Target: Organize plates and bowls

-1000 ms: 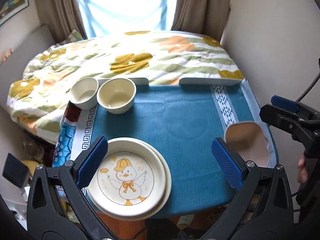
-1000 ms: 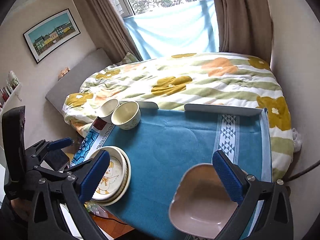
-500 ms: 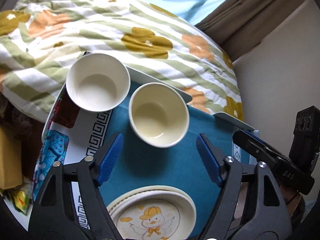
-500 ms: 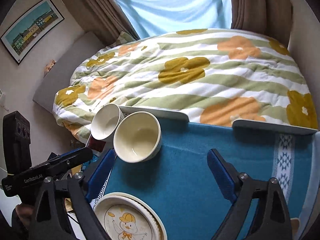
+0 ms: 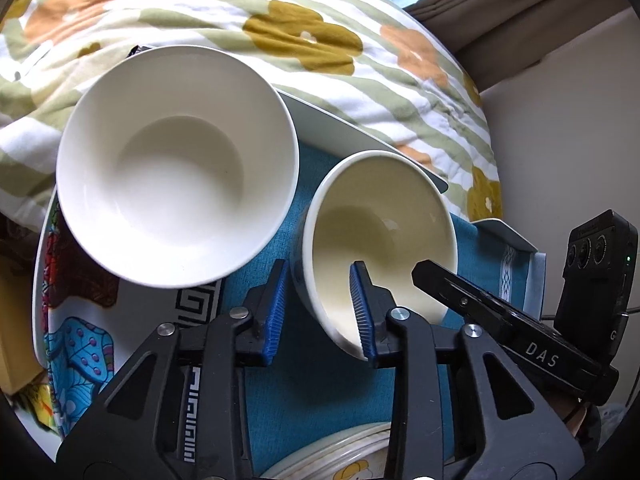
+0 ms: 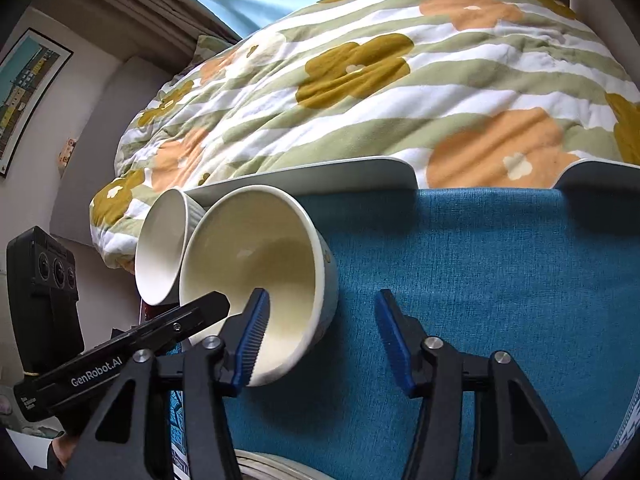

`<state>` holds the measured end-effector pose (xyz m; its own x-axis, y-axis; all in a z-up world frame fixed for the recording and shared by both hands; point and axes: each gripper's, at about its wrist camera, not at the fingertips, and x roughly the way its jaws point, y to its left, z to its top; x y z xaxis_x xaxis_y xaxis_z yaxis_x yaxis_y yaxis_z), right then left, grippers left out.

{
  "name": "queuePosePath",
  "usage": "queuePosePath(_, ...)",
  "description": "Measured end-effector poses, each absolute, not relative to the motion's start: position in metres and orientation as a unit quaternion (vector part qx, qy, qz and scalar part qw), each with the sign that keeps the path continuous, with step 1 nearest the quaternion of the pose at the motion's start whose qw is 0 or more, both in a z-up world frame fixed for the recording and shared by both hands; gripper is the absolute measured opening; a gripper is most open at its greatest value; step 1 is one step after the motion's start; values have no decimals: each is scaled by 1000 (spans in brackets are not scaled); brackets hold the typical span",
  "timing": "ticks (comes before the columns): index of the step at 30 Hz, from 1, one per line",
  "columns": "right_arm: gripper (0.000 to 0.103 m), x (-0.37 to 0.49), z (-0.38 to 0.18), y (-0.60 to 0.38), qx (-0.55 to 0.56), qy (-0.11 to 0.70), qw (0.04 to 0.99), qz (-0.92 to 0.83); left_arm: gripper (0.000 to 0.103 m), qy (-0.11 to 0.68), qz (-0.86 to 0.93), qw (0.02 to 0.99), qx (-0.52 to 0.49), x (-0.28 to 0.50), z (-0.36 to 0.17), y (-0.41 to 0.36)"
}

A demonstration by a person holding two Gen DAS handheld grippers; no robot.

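Note:
A cream bowl (image 5: 380,232) stands on the blue cloth (image 5: 320,380), with a white bowl (image 5: 176,184) just to its left. My left gripper (image 5: 320,312) straddles the cream bowl's near-left rim, one blue pad inside and one outside, jaws narrowed around the wall. In the right wrist view the cream bowl (image 6: 256,272) looks tilted; my right gripper (image 6: 324,340) is open, its left pad inside the bowl's near rim, its right pad over bare cloth (image 6: 480,264). The stacked plates with a duck print (image 5: 352,464) peek in at the bottom.
The table's raised white edge (image 6: 320,176) runs behind the bowls, with a flowered quilt (image 6: 380,80) on the bed beyond. A patterned mat (image 5: 80,340) lies under the white bowl at the left table edge. A wall (image 5: 568,120) is to the right.
Both grippers have moved forward and down to the cream bowl. My left gripper's jaws have narrowed around its rim. The right gripper's left pad now sits inside the bowl.

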<state>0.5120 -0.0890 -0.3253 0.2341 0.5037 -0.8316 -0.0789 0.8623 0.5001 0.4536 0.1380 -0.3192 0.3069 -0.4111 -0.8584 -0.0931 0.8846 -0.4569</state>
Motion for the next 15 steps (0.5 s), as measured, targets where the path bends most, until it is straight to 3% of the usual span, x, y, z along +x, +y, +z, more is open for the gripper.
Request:
queuePosePath(3, 18, 512, -327, -83, 173, 589, 766, 191, 16, 582, -99, 780, -207, 455, -320, 140)
queuePosePath(15, 17, 507, -319, -84, 165, 574, 780, 187, 16, 567, -101, 803, -155, 450, -301, 127)
